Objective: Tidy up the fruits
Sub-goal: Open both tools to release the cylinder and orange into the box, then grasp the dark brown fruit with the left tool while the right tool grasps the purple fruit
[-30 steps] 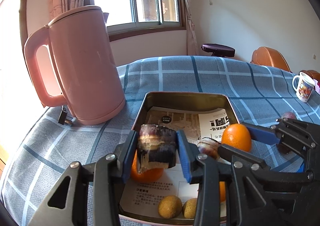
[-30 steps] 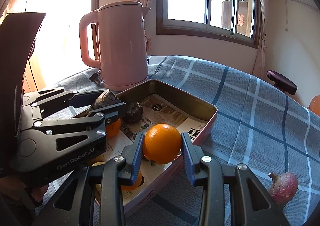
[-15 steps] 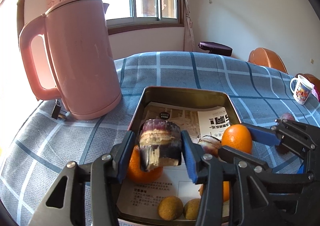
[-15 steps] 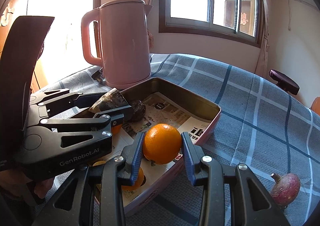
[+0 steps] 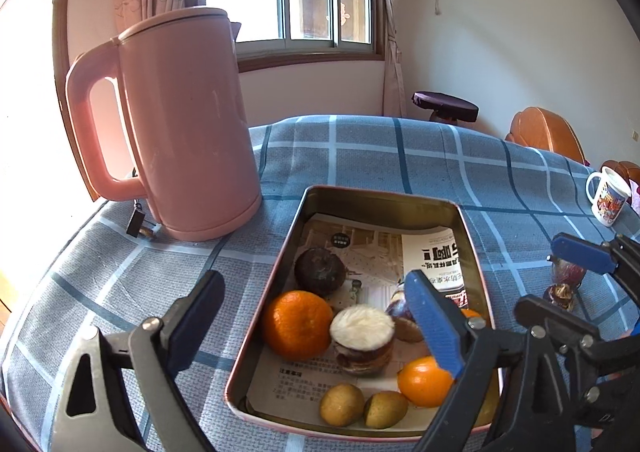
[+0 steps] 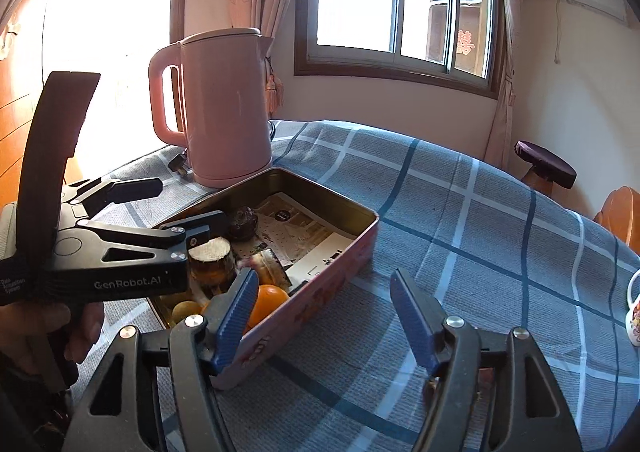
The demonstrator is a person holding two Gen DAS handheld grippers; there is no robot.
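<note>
- Fruit sits gathered in the metal tin: an orange at about 8 o'clock of the tin's middle, a second orange at 5 o'clock, a cut cane piece standing upright between them, a dark round fruit at 11 o'clock, two small brown fruits along the near wall.
- Left claw hangs wide apart over the tin, holding nothing.
- Right claw is also spread wide and empty, its left finger just beside the tin's near corner.
- Two small reddish pieces lie on the cloth at 3 o'clock of the tin, partly hidden by the other claw; what they are I cannot tell. They look like the ones left to collect.
- Handling, as I judge it: the oranges are firm, round and apt to roll, best pinched across the widest part; the cane piece is stiff and light, best gripped on its sides; the small pieces need a narrow, gentle pinch.
- Surface: a blue checked tablecloth, soft and slightly rumpled, so round fruit should settle rather than skid.
- Room: a pink kettle at 10 o'clock of the tin, a mug at 2 o'clock, a sunlit window behind.
</note>
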